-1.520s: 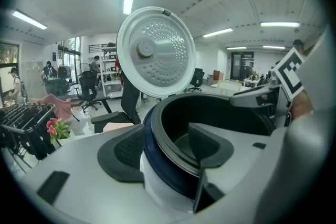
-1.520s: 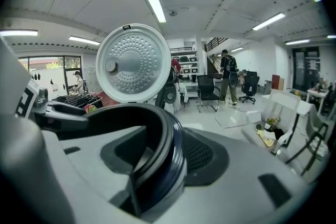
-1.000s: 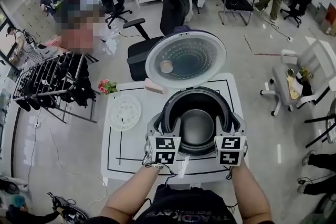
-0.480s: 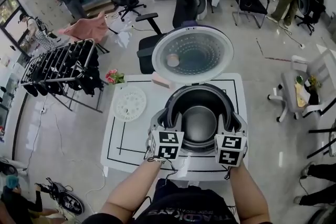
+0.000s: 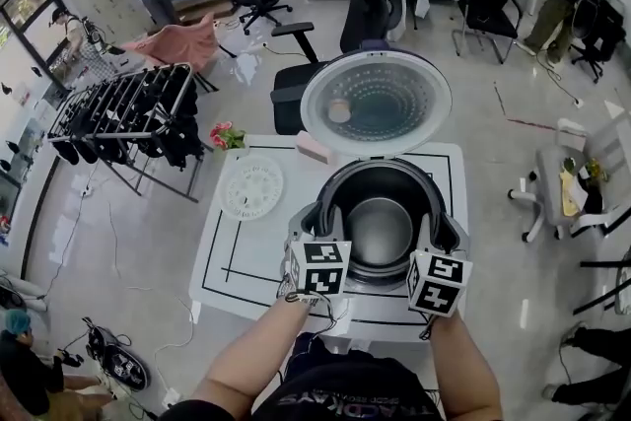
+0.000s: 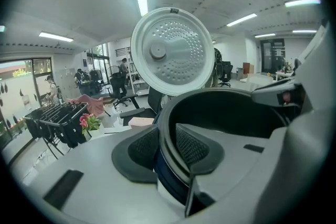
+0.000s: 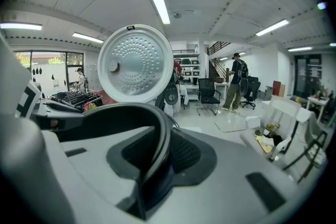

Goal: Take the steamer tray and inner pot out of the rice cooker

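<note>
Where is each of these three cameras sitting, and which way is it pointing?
Head view: on the person's head, looking steeply down at the white rice cooker with its dark round metal inner pot; both forearms, left gripper and right gripper show.
Left gripper view: rides the left gripper, looking along its jaws, which have just been closing and pinch the pot's rim.
Right gripper view: rides the right gripper, likewise pinching the opposite rim after closing.
Shared: both gripper views see the raised round silver lid.

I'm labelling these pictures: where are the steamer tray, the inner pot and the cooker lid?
steamer tray [image 5: 250,187], head view, centre of its disc
inner pot [image 5: 381,232], head view, its bare bottom
cooker lid [image 5: 376,104], head view, its inner face
</note>
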{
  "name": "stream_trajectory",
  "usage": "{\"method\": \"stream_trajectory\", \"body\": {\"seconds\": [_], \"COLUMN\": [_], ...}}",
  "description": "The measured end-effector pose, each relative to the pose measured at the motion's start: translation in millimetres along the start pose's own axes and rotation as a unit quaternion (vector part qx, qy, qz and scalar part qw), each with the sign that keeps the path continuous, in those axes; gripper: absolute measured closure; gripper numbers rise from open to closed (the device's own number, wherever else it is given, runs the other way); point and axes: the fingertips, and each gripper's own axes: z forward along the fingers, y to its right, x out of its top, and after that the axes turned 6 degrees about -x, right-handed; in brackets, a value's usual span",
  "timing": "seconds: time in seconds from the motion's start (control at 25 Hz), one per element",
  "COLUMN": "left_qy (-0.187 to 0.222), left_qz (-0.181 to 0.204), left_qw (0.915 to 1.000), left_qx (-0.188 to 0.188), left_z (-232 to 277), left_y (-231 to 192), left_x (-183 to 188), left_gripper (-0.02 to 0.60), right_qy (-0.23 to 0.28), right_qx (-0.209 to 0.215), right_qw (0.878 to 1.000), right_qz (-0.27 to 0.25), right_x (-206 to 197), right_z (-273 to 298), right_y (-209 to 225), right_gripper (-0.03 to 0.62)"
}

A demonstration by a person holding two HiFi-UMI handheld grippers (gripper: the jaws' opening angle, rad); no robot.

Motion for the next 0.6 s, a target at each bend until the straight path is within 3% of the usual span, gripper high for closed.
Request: {"method": "stream_trajectory", "body": {"seconds": [0.2,0.6], "left_qy": [0.023,0.072], "left_qz": [-0.017,0.000], "left_qw": [0.9996,0.9971], "left_qx": [0.008,0.027], "left_z": [-9.3,-23.5], "left_y": [1.2,-6.5], "left_x": [7.9,21.1], "left_gripper": [0.475,0.492], "right_qy": [0.015,0.053], "right_qx": [0.005,0.024], "right_qw": [1.000,0.997], "right_qz": [0.010,0.046], "right_x": [4.4,28.6], "right_z": [-5.9,-25.1], "right_y": [2.0,4.0], "right_gripper": [0.503,0.514]}}
